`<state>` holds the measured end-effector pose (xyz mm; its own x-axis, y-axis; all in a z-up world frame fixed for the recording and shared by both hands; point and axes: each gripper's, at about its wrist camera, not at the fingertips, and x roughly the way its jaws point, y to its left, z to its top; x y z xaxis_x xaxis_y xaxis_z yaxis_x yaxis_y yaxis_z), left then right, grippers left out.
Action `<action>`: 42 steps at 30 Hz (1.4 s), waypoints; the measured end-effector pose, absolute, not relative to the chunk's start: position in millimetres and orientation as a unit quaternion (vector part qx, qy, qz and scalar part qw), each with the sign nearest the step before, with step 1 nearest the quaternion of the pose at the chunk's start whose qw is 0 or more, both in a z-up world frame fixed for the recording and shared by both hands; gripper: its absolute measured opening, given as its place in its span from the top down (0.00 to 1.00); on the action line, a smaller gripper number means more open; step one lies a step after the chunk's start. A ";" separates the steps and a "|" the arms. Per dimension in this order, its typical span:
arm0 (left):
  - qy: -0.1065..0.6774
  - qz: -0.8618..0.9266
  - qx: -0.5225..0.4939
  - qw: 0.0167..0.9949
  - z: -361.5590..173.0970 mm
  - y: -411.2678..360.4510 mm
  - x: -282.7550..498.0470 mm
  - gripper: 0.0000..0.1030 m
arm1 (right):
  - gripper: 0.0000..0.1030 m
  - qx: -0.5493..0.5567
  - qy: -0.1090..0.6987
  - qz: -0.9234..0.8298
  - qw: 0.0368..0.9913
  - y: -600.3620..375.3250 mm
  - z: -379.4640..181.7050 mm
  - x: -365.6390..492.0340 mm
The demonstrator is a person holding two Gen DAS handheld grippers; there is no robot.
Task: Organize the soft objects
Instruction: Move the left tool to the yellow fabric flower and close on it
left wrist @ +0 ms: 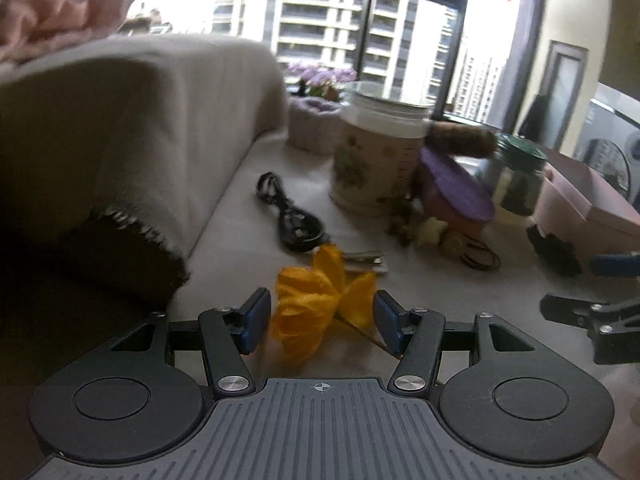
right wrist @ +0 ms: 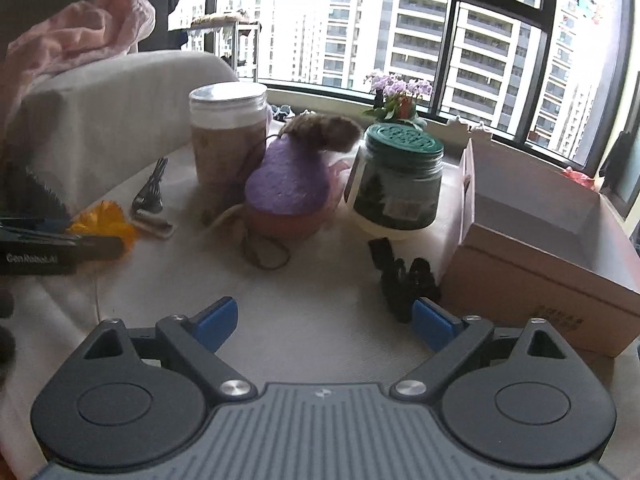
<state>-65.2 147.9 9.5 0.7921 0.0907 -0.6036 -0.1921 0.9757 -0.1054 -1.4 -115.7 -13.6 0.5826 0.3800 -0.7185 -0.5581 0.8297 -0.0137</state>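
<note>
Yellow fabric flower [left wrist: 316, 304]: between spread left gripper [left wrist: 320, 320] fingers, stem pointing near-right. Right gripper [right wrist: 324, 322]: spread, empty; its view alone shows open cardboard box [right wrist: 540, 240].

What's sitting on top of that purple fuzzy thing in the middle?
A brown furry piece lies across the top of the purple felt item. What the purple item hides beneath, beyond a reddish base, is covered.

"GenRobot.ai" in white on left gripper [right wrist: 48, 254] body; box [right wrist: 560, 280] print illegible.
</note>
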 end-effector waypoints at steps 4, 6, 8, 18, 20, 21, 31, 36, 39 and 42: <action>0.311 0.056 -0.081 0.945 10.0 144.6 -68.5 0.41 | 0.08 -0.127 0.370 0.271 0.880 -111.8 -16.0 -5.1; 0.311 0.054 -0.078 0.946 10.0 144.0 -69.2 0.41 | 0.08 -0.131 0.368 0.273 0.879 -110.3 -16.7 -6.4; 0.312 0.052 -0.075 0.946 9.4 143.6 -68.8 0.41 | 0.08 -0.132 0.367 0.275 0.878 -109.5 -17.1 -7.8; 0.317 0.084 -0.010 0.945 10.0 145.6 -73.7 0.42 | 0.09 -0.137 0.368 0.279 0.877 -109.7 -19.7 -14.8; 0.316 0.092 -0.005 0.944 10.8 150.7 -77.0 0.42 | 0.09 -0.136 0.367 0.279 0.877 -109.8 -18.8 -15.4; 0.315 0.093 -0.005 0.945 11.4 153.6 -78.7 0.42 | 0.09 -0.136 0.367 0.279 0.877 -109.5 -18.7 -15.3; 0.305 0.025 -0.084 0.948 15.3 170.3 -95.2 0.43 | 0.09 -0.143 0.343 0.294 0.881 -106.8 -8.3 -28.6; 0.301 0.052 -0.083 0.949 18.6 165.3 -75.9 0.43 | 0.09 -0.145 0.338 0.296 0.882 -101.0 -6.0 -26.5; 0.299 0.060 -0.065 0.950 18.9 161.4 -61.3 0.43 | 0.10 -0.148 0.332 0.302 0.881 -95.0 -3.5 -23.4; 0.316 0.042 -0.041 0.947 14.4 156.7 -54.8 0.59 | 0.19 -0.141 0.334 0.320 0.875 -88.9 1.0 -16.7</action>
